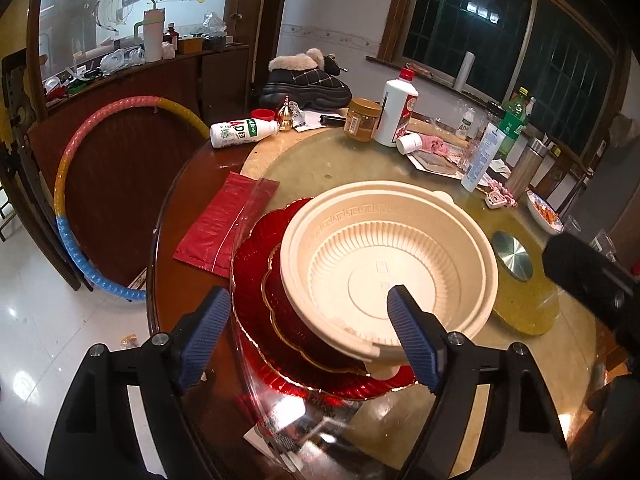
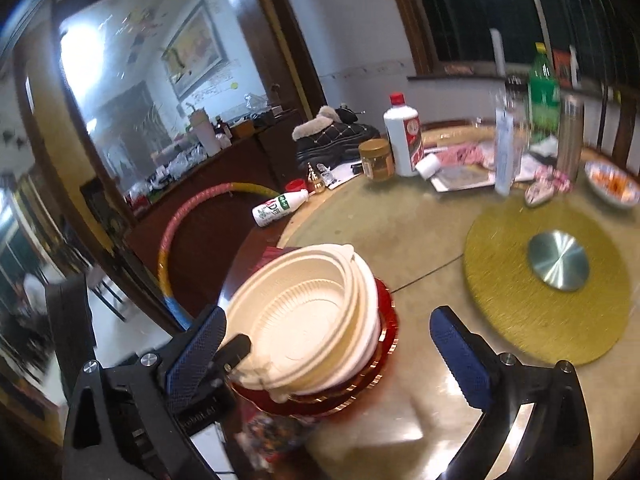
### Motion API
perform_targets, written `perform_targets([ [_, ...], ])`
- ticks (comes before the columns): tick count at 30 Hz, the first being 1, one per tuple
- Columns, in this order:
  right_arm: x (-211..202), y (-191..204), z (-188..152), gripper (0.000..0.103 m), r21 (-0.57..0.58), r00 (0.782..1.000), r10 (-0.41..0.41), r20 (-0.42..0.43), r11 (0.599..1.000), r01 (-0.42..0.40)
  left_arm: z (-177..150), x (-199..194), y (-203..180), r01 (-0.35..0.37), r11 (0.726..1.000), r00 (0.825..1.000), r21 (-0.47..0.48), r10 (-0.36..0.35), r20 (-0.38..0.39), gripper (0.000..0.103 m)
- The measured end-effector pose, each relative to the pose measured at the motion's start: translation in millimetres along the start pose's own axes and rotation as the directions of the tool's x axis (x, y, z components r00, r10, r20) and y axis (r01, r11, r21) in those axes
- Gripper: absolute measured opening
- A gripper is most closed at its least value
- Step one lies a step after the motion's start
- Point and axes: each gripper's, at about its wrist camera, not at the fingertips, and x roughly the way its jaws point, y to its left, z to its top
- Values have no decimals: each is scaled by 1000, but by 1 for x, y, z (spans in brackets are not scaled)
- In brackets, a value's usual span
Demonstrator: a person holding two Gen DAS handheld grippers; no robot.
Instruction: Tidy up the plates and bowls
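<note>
Cream plastic bowls (image 1: 390,268) sit nested on a stack of red glass plates with gold rims (image 1: 256,264) near the table's front edge. My left gripper (image 1: 312,328) is open, its jaws wide on either side of the stack's near rim, the right finger (image 1: 412,340) over the bowl's inside. The same stack of bowls (image 2: 308,320) and red plates (image 2: 384,340) shows in the right wrist view. My right gripper (image 2: 328,352) is open and empty just above and behind it. The left gripper's tip (image 2: 232,354) touches the bowl rim there.
A round glass-topped table (image 1: 320,168) carries a gold mat with a steel disc (image 1: 514,260), a white liquor bottle (image 1: 396,110), a jar (image 1: 362,120), a lying milk bottle (image 1: 240,130), a red bag (image 1: 224,224) and a food dish (image 1: 544,212). A hula hoop (image 1: 68,184) leans left.
</note>
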Motion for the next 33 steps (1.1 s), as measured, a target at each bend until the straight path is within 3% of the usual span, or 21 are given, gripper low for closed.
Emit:
perform_targets([
  [7,-14,-5,-17,103,-149,998,-70,6,986,70,-8,-8,-2,-24,999,999,25,23,38,84],
  [14,-17,-21,-33,103,-169,997,-67,-39,984,60,-16,-16,1,-30,998,997,47,26,78,85],
  [19,-21,-24,-44,103,-206,995,-79,-53,976,66,-21,-14,-3,-19,995,998,94,14,53,85],
  [21,-22,-22,-48,103,-229,994,-87,-60,971,71,-22,-13,-8,-13,992,999,126,8,37,92],
  [24,-25,-20,-54,103,-274,993,-100,-61,958,79,-25,-13,-14,23,990,1000,138,-25,12,103],
  [29,-29,-17,-61,103,-333,993,-99,-60,940,74,-28,-22,-15,133,985,991,111,-135,10,103],
  [33,-28,-13,-63,103,-368,994,-88,-60,928,60,-28,-22,-18,170,979,985,116,-170,-10,103],
])
